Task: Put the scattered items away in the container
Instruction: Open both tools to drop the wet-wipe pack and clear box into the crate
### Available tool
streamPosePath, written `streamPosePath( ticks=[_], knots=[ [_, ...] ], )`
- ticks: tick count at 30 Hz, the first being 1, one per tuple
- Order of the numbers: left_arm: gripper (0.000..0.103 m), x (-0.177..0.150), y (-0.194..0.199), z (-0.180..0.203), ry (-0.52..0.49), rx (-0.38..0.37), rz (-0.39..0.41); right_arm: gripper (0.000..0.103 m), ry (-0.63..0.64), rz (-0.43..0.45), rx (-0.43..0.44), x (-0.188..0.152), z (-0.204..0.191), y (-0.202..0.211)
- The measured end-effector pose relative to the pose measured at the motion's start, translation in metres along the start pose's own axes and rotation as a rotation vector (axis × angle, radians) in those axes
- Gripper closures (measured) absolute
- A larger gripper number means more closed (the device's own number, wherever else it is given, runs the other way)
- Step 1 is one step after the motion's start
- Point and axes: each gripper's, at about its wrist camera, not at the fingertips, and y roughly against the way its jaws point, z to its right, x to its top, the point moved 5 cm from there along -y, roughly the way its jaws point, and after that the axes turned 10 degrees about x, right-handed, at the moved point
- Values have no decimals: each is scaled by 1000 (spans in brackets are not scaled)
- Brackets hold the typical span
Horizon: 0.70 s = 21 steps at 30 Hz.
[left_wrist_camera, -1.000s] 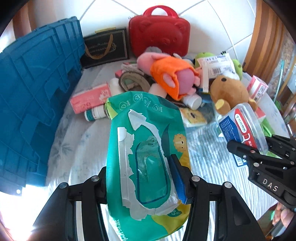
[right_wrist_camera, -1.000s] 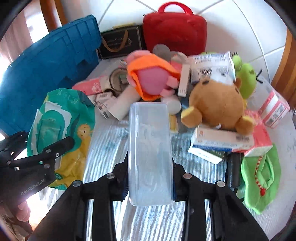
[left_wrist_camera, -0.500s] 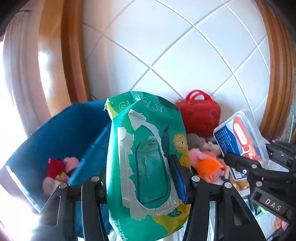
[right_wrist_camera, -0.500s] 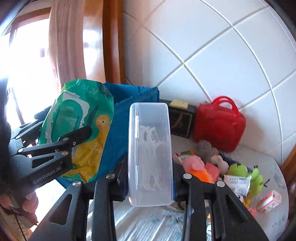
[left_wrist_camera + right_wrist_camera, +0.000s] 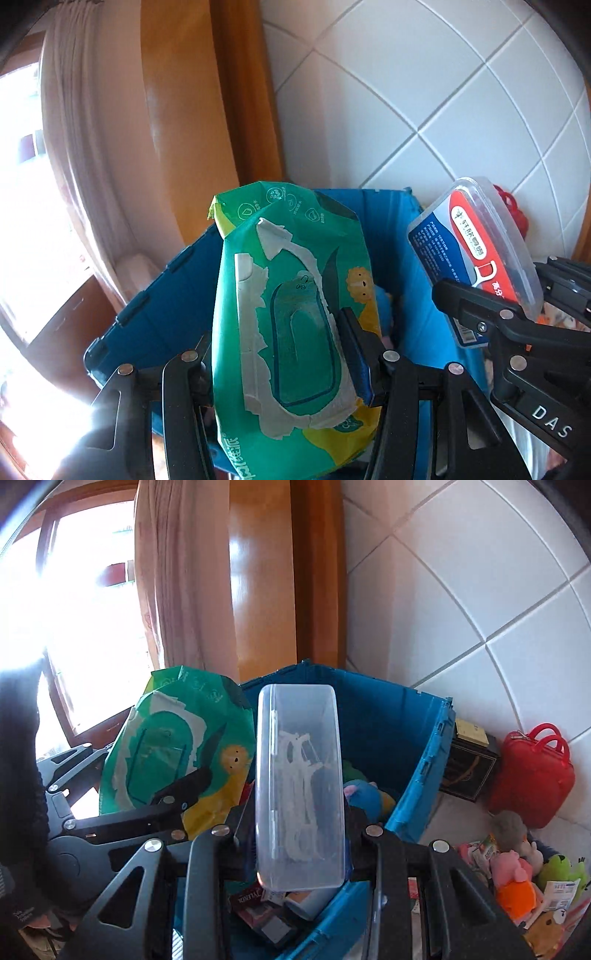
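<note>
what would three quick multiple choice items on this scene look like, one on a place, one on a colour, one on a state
1. Where is the clear plastic box held?
A. over the open blue crate
B. on the floor
C. inside the red bag

2. What colour is most of the wipes pack?
A. red
B. green
C. white

3. How does the left gripper stand?
A. open and holding nothing
B. shut on the wipes pack
C. shut on a plush toy

Answers:
1 A, the right wrist view shows the box in the right gripper with the crate's interior behind and below it.
2 B, its wrapper is chiefly green with a yellow corner.
3 B, its fingers press both sides of the pack.
</note>
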Motion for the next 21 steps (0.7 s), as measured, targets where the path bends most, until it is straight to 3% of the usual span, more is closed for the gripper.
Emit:
streamPosePath(
  ticks=[9, 11, 12, 13, 14, 15, 16, 21],
  knots=[
    [51, -9, -27, -49, 29, -49, -35, 70, 18, -50, -99, 14, -30, -33],
    [45, -11, -27, -51, 30, -59, -35, 68, 10, -43, -122, 16, -26, -35],
    [27, -10, -28, -52, 32, -62, -37, 54, 6, -38, -134, 16, -25, -34],
    [19, -10, -27, -52, 37, -56, -39, 39, 6, -32, -167, 20, -20, -33],
    [18, -11, -26, -53, 41, -58, -39, 29, 9, -25, -189, 21, -19, -31],
    [18, -12, -26, -55, 45, -60, -40, 12, 9, -18, -197, 22, -18, -28],
    [18, -13, -26, -56, 49, -63, -40, 6, 9, -11, -204, 23, -17, -25],
    [18, -19, -20, -60, 54, -72, -38, 5, 0, -1, -249, 21, -12, -10]
  ],
)
